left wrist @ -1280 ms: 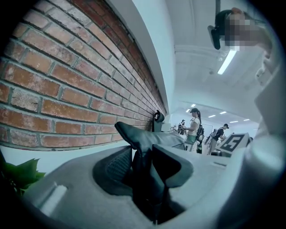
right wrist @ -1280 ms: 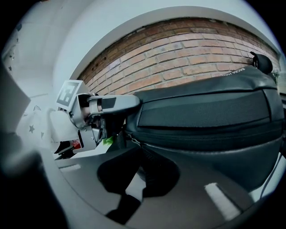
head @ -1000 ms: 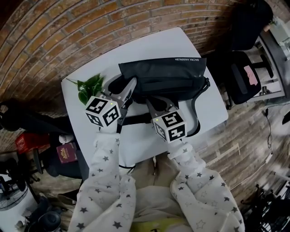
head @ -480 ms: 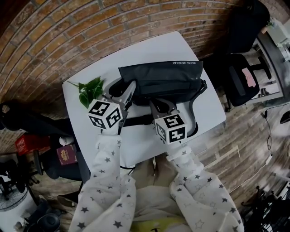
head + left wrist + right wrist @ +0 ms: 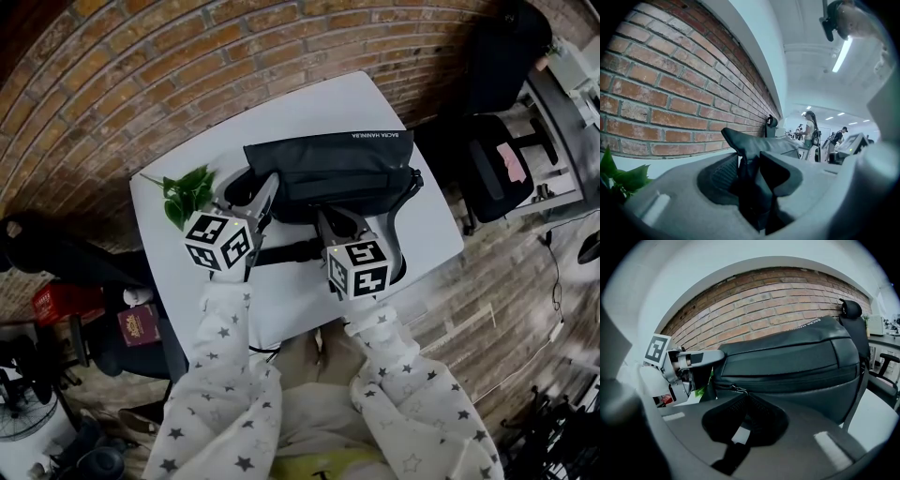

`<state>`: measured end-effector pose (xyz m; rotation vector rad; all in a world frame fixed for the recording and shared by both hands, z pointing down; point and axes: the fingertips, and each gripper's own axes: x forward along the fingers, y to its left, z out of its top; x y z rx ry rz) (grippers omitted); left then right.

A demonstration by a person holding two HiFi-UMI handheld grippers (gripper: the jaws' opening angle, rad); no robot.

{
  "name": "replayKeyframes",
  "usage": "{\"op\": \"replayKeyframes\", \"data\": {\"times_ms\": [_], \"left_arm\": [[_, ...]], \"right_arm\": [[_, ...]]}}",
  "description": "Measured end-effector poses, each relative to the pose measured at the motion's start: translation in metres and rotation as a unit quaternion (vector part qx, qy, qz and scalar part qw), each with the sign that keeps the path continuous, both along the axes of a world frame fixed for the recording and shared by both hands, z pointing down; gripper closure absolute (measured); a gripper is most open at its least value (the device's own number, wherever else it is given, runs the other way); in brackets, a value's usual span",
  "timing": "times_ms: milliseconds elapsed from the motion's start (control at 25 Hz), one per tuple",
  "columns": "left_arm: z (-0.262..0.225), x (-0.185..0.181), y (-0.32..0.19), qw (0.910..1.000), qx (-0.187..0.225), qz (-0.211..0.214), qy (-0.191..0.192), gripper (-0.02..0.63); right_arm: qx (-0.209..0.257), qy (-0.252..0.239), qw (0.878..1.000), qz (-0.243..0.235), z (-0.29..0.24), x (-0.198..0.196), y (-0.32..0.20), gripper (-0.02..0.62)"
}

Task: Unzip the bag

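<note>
Steadily draw right claw, pinched on zipper pull, toward 3 o'clock along bag; brace with left claw, gripping fabric at bag's 9 o'clock end.

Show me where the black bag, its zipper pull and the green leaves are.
black bag (image 5: 337, 169), head view, on its top panel.
zipper pull (image 5: 736, 389), right gripper view, on the metal tab.
green leaves (image 5: 187, 192), head view, on the middle leaf.
</note>
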<state>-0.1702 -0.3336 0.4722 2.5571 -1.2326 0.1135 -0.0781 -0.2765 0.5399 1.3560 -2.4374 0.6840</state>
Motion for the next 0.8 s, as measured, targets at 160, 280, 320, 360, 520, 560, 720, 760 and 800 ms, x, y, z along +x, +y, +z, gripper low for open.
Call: {"op": "replayKeyframes", "data": {"times_ms": [160, 280, 320, 360, 520, 560, 720, 760, 800], "left_arm": [[0.0, 0.0, 0.0, 1.0, 0.0, -0.003, -0.002, 0.465], [0.0, -0.001, 0.0, 1.0, 0.001, -0.005, -0.003, 0.465], [0.001, -0.001, 0.0, 1.0, 0.002, -0.006, -0.003, 0.465], [0.001, -0.001, 0.0, 1.0, 0.003, -0.008, -0.002, 0.464], [0.001, -0.002, 0.0, 0.9999, 0.005, -0.015, -0.003, 0.464], [0.001, -0.002, 0.001, 0.9998, 0.005, -0.016, -0.004, 0.464], [0.002, -0.002, 0.001, 0.9998, 0.007, -0.02, -0.005, 0.463], [0.002, -0.002, 0.001, 0.9997, 0.007, -0.021, -0.005, 0.463], [0.002, -0.002, 0.001, 0.9997, 0.008, -0.022, -0.005, 0.463]], "right_arm": [[0.0, 0.004, 1.0, 0.016, -0.001, 0.013, -0.001, 0.575], [0.0, 0.007, 1.0, 0.025, -0.001, 0.02, -0.002, 0.575], [0.0, 0.008, 1.0, 0.029, -0.001, 0.023, -0.003, 0.575], [0.0, 0.008, 0.999, 0.033, -0.001, 0.026, -0.003, 0.575], [-0.001, 0.01, 0.999, 0.046, -0.001, 0.038, -0.004, 0.575], [-0.001, 0.01, 0.999, 0.05, -0.002, 0.04, -0.004, 0.575], [-0.002, 0.009, 0.998, 0.061, -0.002, 0.05, -0.005, 0.575], [-0.001, 0.01, 0.998, 0.061, -0.002, 0.051, -0.005, 0.575], [0.0, 0.01, 0.998, 0.061, -0.003, 0.051, -0.005, 0.575]]}}
